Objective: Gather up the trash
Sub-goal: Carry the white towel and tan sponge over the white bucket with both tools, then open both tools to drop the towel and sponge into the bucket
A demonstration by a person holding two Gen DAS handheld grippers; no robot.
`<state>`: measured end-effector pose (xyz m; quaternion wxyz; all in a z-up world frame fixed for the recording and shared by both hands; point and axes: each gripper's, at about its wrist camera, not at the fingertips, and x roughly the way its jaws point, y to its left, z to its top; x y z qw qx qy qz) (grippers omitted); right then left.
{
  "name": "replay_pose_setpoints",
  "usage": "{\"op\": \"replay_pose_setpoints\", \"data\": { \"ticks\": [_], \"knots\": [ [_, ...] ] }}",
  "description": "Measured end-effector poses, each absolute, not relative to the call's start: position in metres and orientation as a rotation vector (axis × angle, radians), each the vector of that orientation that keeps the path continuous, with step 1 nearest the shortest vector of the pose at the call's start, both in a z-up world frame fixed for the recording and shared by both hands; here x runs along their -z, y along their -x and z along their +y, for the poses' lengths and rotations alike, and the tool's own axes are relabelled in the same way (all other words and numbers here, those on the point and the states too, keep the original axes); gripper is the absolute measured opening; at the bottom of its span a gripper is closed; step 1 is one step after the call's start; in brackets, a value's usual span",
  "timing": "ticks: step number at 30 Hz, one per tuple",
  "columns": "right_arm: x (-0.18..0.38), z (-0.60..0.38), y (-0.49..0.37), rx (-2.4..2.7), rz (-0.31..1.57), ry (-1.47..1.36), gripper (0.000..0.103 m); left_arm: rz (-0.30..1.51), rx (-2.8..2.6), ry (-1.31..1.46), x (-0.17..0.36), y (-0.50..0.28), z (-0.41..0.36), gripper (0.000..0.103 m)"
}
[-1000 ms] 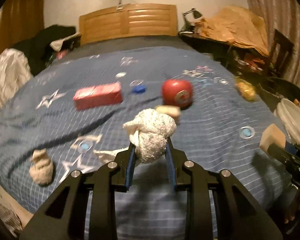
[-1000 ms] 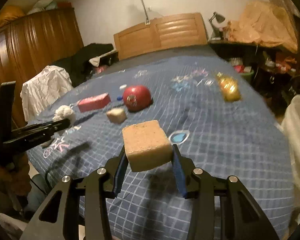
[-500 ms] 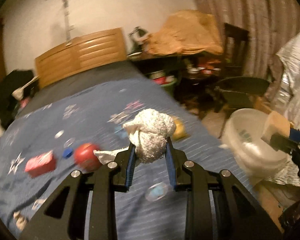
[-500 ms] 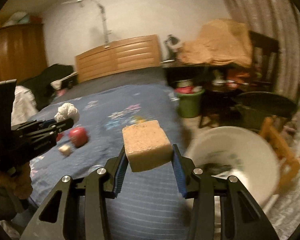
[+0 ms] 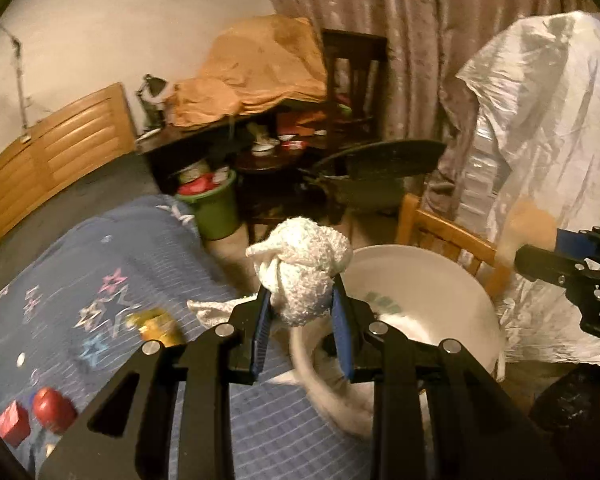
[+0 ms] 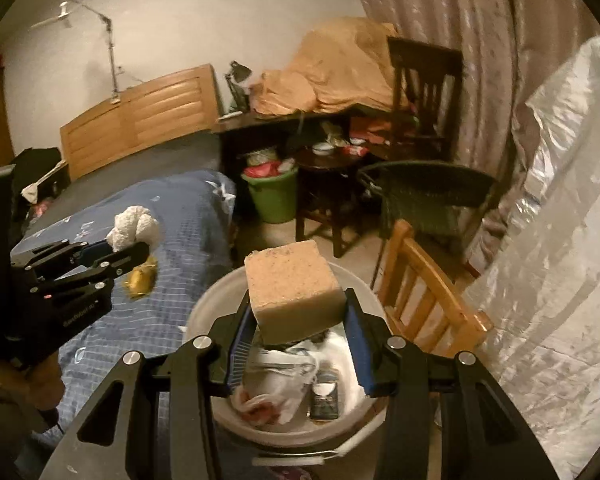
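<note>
My left gripper (image 5: 302, 312) is shut on a white balled-up cloth (image 5: 302, 268) and holds it over the bed's edge, just left of a white bucket (image 5: 440, 288). My right gripper (image 6: 298, 320) is shut on a tan sponge block (image 6: 294, 288), held right above the white bucket (image 6: 204, 312), which holds crumpled wrappers and a plastic bag (image 6: 284, 376). The left gripper with the cloth (image 6: 134, 226) also shows at the left of the right wrist view. The right gripper (image 5: 540, 254) with the blurred sponge shows at the right of the left wrist view.
A bed with a blue star quilt (image 5: 100, 300) carries a yellow wrapper (image 5: 156, 326), a red ball (image 5: 54, 408) and a red box (image 5: 12, 422). A wooden chair (image 6: 424, 292), a green bin (image 6: 276, 196), a dark chair and a plastic-covered mass (image 6: 560, 240) surround the bucket.
Both grippers swung right from over the bed toward the white bucket, keeping their loads. The right gripper now hangs above the bucket's opening; the left one is beside its rim.
</note>
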<state>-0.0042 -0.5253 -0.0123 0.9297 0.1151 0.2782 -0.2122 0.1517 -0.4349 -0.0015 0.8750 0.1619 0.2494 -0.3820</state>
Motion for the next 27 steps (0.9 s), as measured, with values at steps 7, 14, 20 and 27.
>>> {"op": "replay_pose_setpoints", "data": {
  "ticks": [7, 14, 20, 27],
  "knots": [
    [0.032, -0.553, -0.008, 0.428, 0.604, -0.271, 0.044, 0.564, 0.837, -0.387, 0.022, -0.154, -0.471, 0.026],
    [0.05, -0.551, -0.02, 0.42, 0.634, -0.284, 0.044, 0.597, 0.843, -0.41, 0.036, -0.159, -0.481, 0.026],
    [0.055, -0.555, -0.027, 0.417, 0.649, -0.28, 0.045, 0.636, 0.874, -0.414, 0.043, -0.165, -0.484, 0.027],
    [0.059, -0.552, -0.034, 0.411, 0.661, -0.269, 0.045, 0.712, 0.948, -0.373, 0.051, -0.177, -0.485, 0.027]
  ]
}}
